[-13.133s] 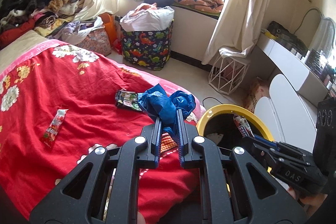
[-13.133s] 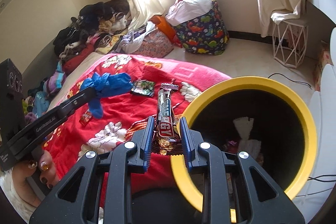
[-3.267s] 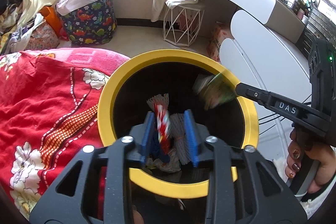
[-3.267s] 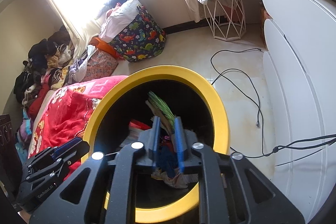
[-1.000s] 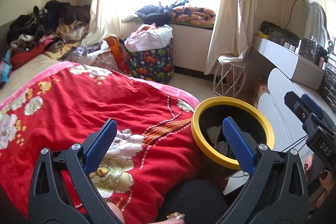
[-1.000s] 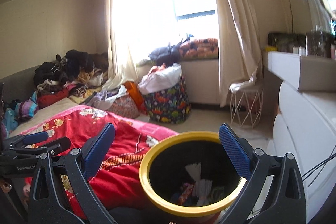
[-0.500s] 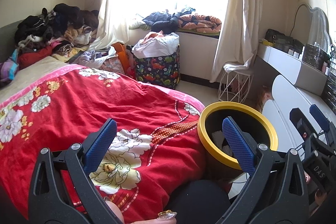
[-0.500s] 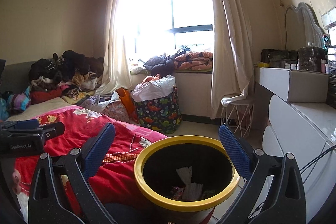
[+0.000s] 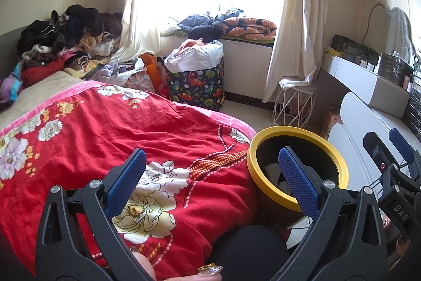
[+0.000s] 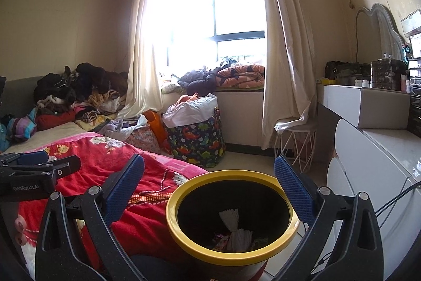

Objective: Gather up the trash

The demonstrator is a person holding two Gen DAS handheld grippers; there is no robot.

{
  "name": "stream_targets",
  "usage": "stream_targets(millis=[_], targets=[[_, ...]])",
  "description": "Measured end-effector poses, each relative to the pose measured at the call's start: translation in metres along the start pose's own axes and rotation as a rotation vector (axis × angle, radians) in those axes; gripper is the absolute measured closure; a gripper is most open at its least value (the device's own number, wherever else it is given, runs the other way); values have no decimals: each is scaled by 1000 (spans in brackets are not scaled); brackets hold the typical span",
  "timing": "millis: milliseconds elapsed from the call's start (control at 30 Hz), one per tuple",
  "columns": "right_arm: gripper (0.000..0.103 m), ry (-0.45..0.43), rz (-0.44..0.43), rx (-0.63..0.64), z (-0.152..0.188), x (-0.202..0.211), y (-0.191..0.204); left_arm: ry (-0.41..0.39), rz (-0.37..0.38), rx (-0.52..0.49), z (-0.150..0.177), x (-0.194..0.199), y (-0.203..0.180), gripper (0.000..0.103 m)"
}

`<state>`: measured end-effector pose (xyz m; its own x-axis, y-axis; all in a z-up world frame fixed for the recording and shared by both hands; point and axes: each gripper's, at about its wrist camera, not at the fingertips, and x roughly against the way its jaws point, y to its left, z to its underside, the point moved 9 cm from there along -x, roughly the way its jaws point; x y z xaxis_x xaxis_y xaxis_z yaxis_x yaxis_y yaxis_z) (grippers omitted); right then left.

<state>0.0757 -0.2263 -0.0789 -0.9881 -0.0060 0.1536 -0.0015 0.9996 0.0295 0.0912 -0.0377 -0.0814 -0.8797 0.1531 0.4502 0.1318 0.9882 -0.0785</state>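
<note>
Holding status: both tongs empty.
Left tongs [image 9: 210,173]: spread wide above red bedspread [image 9: 105,128].
Right tongs [image 10: 209,178]: spread wide above bin.
Yellow-rimmed bin [image 10: 184,236]: beside bed, trash [image 10: 236,236] inside.

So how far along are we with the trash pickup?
Nearly done, by the look of it. Wrappers and paper sit inside the yellow-rimmed bin. The left gripper and right gripper are open and empty. No trash shows on the red blanket.
</note>
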Motion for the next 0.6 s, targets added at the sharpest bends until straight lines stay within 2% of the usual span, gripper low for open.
stream_targets(millis=[600], targets=[[7, 7, 3, -3, 1, -1, -1, -2, 1, -2, 0, 0, -2, 10]])
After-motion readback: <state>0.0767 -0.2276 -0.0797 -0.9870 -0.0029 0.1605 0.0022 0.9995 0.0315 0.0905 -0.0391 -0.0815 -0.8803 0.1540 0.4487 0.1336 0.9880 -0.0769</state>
